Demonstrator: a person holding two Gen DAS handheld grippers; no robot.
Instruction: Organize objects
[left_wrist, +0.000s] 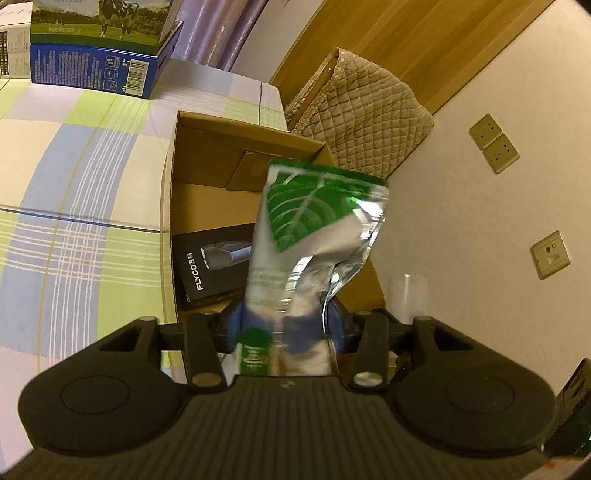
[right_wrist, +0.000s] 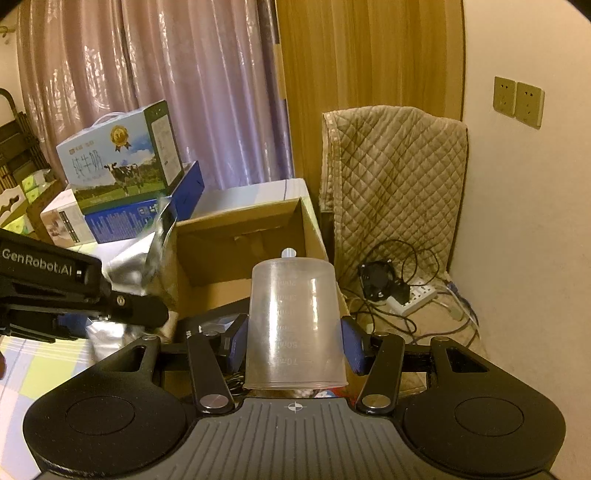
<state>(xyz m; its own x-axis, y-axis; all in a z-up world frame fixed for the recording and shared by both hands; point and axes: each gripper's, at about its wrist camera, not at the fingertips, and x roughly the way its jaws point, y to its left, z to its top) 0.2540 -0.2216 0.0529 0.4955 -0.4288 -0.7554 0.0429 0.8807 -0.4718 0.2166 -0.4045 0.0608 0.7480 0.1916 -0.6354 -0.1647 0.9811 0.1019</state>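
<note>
Holding over my carton (left_wrist: 207, 177): left tongs (left_wrist: 284, 325) loosening around foil pouch (left_wrist: 317, 221), right tongs (right_wrist: 293, 343) clamping upturned measuring cup (right_wrist: 295, 321); black box (left_wrist: 214, 258) already stowed.

Our left gripper (left_wrist: 288, 328) and right gripper (right_wrist: 295, 339) are black with blue pads, silver screws and ridged grey tops.

A silver foil pouch (left_wrist: 317, 229) is showing a green leaf print with white veins. The brown cardboard box (left_wrist: 207, 192) is holding a black FLYCO carton (left_wrist: 210, 262) with white lettering. The bedsheet (left_wrist: 74, 192) is wearing green, blue and white checks. The measuring cup (right_wrist: 295, 325) is looking clear and frosted.
</note>
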